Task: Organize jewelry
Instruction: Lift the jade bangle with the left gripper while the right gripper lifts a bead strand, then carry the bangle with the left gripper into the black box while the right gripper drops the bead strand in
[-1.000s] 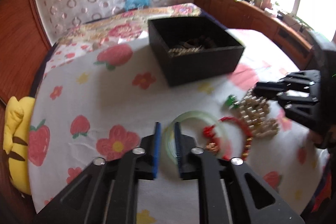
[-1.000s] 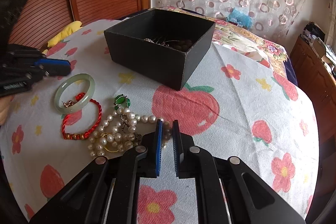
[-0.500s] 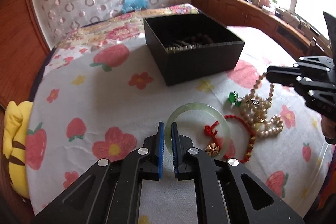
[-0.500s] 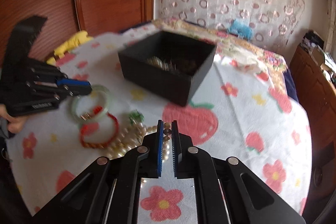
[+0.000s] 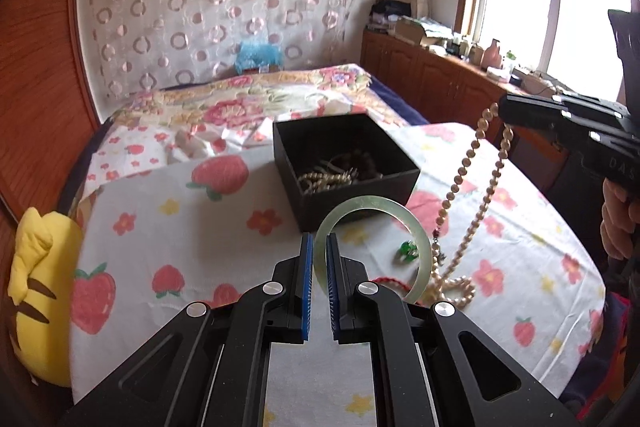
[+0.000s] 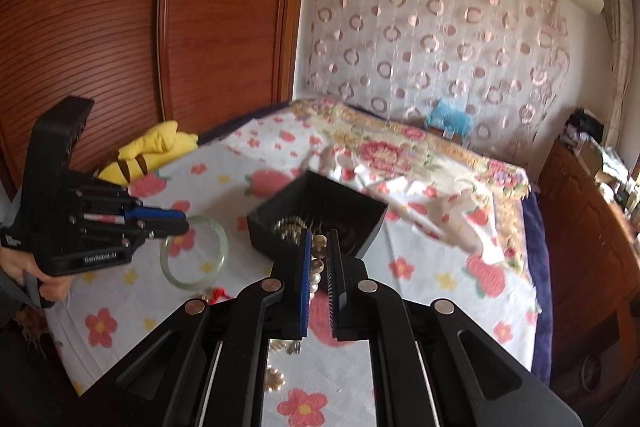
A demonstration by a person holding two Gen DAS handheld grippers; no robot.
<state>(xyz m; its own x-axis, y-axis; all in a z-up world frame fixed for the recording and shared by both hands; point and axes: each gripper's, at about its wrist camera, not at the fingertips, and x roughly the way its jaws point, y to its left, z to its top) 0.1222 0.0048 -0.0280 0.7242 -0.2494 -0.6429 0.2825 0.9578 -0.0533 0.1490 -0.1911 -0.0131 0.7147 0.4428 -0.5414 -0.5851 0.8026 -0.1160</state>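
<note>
A flowered cloth [image 5: 168, 227] covers the table, with a black box [image 5: 344, 167] of jewelry toward its far side. The left gripper [image 5: 318, 247] pinches a green bangle [image 5: 380, 211] nearer; the right gripper [image 6: 319, 247] clamps a pearl necklace [image 5: 472, 163] dangling at right.

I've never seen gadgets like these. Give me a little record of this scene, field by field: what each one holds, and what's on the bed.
left gripper: shut on the green bangle, lifted off the cloth
right gripper: shut on the pearl necklace, its lower end trailing on the cloth
black box: open, beaded jewelry already inside
left on the cloth: green pendant, red cord bracelet
surface: floral cloth
</note>
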